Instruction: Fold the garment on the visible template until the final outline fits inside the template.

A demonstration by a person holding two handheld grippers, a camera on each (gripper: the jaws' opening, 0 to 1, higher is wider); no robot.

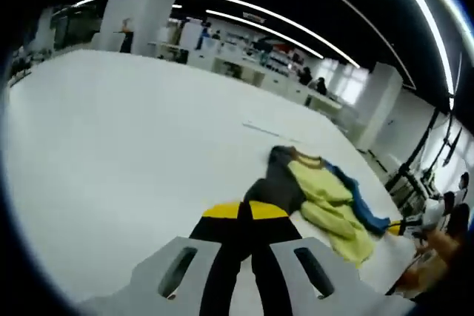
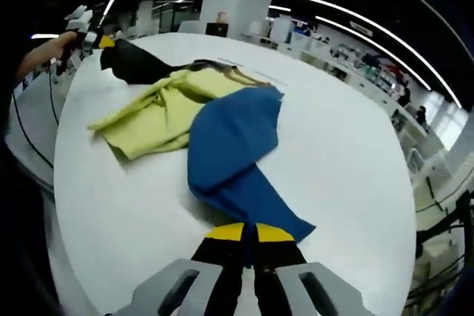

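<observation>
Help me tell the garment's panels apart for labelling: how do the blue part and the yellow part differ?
The blue part lies smoother, tapering to a point at the right tongs; the yellow part is bunched and creased. Blue overlaps yellow's edge. The right tongs are shut on blue, none on yellow. Both rest on the white table.

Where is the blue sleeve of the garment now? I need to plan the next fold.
In the right gripper view, the blue fabric sleeve lies on the white table, its end pinched by the right gripper, beside the yellow fabric body.
</observation>
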